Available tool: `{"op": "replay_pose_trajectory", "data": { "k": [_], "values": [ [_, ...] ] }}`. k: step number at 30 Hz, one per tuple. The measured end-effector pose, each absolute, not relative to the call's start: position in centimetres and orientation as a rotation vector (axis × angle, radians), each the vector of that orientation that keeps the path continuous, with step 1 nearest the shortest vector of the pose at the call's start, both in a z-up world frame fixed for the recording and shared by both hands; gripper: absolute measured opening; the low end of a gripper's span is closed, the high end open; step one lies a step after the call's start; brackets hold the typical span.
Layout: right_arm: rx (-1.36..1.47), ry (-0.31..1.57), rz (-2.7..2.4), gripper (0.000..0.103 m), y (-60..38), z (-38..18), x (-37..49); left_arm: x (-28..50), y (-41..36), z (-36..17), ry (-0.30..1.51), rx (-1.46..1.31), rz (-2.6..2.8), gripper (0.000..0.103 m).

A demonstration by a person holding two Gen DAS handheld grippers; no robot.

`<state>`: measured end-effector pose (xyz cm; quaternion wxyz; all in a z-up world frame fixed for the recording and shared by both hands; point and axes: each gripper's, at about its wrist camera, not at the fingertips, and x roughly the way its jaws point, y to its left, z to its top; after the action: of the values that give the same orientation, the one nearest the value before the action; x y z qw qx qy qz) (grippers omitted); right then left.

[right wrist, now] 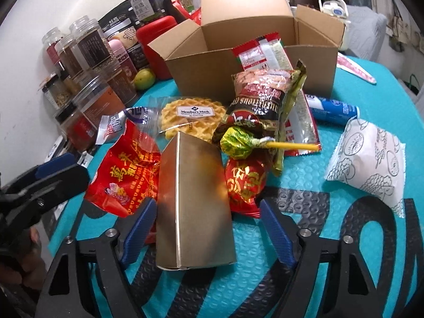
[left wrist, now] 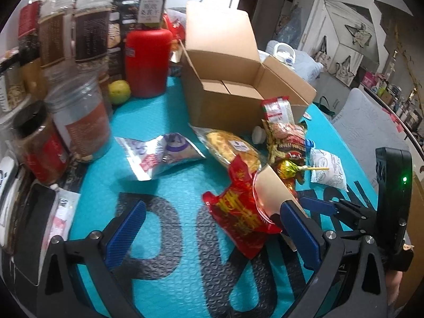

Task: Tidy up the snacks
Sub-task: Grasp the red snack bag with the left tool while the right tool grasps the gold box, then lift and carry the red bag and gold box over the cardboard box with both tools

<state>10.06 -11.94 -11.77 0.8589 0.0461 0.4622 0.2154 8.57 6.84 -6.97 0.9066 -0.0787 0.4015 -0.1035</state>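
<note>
We are holding the right hand-held gripper (right wrist: 205, 229) open around a gold box (right wrist: 194, 204); our left hand-held gripper (left wrist: 209, 230) is gaping over the worktop (left wrist: 169, 185). Snacks are lying at twelve o'clock, the carton (right wrist: 251, 66) beyond.

Teal mat (right wrist: 312, 228) carries cardboard box (right wrist: 254, 63), snack packets (right wrist: 368, 164), jars (left wrist: 79, 122).

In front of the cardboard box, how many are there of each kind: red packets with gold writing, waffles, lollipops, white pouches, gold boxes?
Red packets with gold writing: 2
Waffles: 1
Lollipops: 1
White pouches: 1
Gold boxes: 1
Total: 6
</note>
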Motion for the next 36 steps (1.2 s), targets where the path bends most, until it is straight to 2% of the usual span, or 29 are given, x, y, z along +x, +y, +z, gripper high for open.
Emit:
{"op": "replay_pose_trajectory", "data": {
  "k": [2,4,7,21,25,36],
  "values": [
    [0.127,0.992,0.466,0.069,-12.1,-12.0,10.2,8.9,6.3,-7.3,0.845,-0.162,-0.226,0.103],
    [0.132,0.996,0.472,0.054,-12.3,-12.1,10.1,9.2,5.9,-7.7,0.858,-0.161,-0.232,0.103],
    [0.117,0.986,0.465,0.047,-12.5,-12.0,9.7,9.5,5.5,-8.0,0.869,-0.177,-0.251,0.103],
    [0.115,0.94,0.433,0.045,-15.7,-11.3,7.3,11.4,3.8,-10.0,0.95,-0.25,-0.242,0.103],
    [0.123,0.938,0.449,0.045,-15.9,-11.5,7.4,12.4,2.8,-12.0,1.042,-0.193,-0.189,0.103],
    [0.096,0.94,0.448,0.045,-15.6,-12.2,7.7,12.1,0.1,-13.1,0.98,0.016,-0.109,0.103]
  ]
}}
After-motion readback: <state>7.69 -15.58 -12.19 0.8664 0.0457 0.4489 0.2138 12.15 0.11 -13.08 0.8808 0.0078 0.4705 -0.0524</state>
